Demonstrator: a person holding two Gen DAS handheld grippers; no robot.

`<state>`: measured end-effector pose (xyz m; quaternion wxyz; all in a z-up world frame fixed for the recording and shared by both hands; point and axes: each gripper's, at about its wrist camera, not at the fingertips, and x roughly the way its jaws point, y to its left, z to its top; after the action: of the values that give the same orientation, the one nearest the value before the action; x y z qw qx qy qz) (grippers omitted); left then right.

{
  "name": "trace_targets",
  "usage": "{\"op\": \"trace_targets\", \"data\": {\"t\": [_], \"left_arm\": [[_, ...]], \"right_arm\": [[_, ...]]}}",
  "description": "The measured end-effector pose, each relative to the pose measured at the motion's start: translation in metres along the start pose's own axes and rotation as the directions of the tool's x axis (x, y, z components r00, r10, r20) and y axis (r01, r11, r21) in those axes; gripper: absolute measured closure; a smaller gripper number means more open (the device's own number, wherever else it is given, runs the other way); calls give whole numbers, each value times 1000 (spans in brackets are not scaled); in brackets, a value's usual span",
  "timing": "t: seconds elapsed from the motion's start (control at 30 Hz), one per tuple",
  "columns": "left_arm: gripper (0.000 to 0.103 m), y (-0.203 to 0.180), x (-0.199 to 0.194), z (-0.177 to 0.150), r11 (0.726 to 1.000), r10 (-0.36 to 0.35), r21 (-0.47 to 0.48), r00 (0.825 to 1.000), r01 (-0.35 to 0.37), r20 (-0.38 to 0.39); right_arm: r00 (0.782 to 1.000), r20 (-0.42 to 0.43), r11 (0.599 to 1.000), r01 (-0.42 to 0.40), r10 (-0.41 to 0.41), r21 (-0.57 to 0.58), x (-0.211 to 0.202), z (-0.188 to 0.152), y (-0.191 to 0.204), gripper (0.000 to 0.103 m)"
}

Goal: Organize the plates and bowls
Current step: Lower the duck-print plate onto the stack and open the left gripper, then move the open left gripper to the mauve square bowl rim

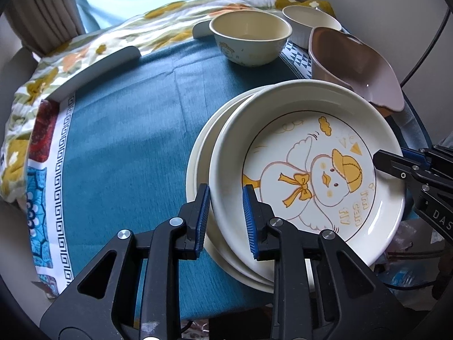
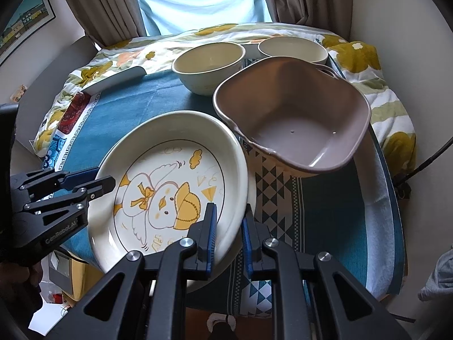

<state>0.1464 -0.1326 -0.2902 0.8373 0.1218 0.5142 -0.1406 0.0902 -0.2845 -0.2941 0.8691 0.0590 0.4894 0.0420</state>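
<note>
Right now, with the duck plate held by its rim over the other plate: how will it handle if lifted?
The duck plate looks glazed and stiff, so it is probably slippery and breakable. The left claw and right claw straddle opposite rims, which should limit tipping. It already sits tilted on the plate below, so it may slide.

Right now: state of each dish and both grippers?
duck plate: stacked on plain plate, tilted
plain plate: underneath, on the blue cloth
brown basin: empty, tilted
duck bowl: upright, empty
white bowl: upright
left gripper: astride duck plate's rim, pads off it
right gripper: shut on duck plate
</note>
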Motion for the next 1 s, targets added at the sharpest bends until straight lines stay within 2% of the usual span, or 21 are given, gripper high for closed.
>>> {"op": "trace_targets", "data": {"t": [0.17,0.27,0.43,0.57,0.7,0.73,0.77,0.8,0.83,0.87,0.9,1.0], "left_arm": [[82,1,-1,0,1000,-8,-9,1000,8,-2],[82,-3,-13,1,999,39,17,998,-40,45],[82,0,-14,3,1000,12,0,999,-12,33],[82,0,-25,5,1000,10,-5,999,-10,48],[81,-5,-59,20,1000,-7,1,994,7,107],[74,-8,-68,25,1000,-14,8,992,13,122],[61,-12,-76,31,1000,-23,16,990,21,136],[15,-15,-82,35,999,-35,20,989,33,145],[1,-18,-90,40,998,-53,24,986,50,160],[0,-22,-98,44,998,-66,27,981,62,184],[0,-27,-104,49,997,-72,35,977,66,201],[0,-45,-110,67,994,-100,66,973,88,209]], "right_arm": [[1000,0,1000,5,-5,0,1,1,0,87],[1000,-4,1000,6,-6,2,2,1,0,88],[1000,8,1000,-2,2,-13,0,2,4,88],[999,38,1000,-22,23,-17,-13,6,4,88],[993,111,999,-49,48,8,-47,13,-4,87],[989,132,998,-65,61,26,-57,15,-10,87],[988,143,997,-71,65,37,-63,17,-13,86],[984,166,996,-72,61,60,-75,18,-21,71],[983,177,995,-70,57,71,-81,19,-24,55],[979,199,993,-70,51,91,-91,19,-32,19],[974,219,991,-76,51,107,-99,18,-37,5],[963,267,983,-85,38,165,-120,13,-56,5]]}}
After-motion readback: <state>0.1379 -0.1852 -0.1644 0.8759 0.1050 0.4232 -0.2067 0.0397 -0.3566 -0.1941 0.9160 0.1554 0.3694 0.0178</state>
